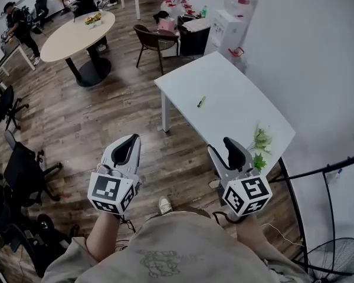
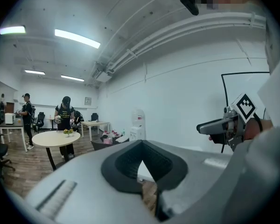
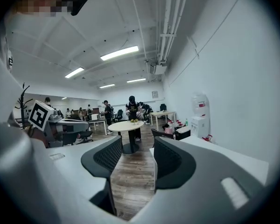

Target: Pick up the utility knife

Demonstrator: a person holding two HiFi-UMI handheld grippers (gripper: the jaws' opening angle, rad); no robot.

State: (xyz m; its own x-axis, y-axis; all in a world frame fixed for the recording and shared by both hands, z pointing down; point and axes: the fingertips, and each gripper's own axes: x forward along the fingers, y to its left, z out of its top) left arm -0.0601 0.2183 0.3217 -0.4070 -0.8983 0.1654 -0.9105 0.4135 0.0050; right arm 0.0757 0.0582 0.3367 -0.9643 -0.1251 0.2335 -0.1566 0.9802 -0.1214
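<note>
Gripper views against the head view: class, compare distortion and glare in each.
Left gripper view: strong fisheye, dark round border, ceiling light strips blown out. Right gripper view: same border, ceiling pipes bowed. Head view: milder bend, white table evenly bright.

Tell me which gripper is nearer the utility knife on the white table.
Right. The right gripper hangs open by the white table, with the utility knife ahead and slightly left of it. The left gripper, shut, is over the floor, left of the table.
</note>
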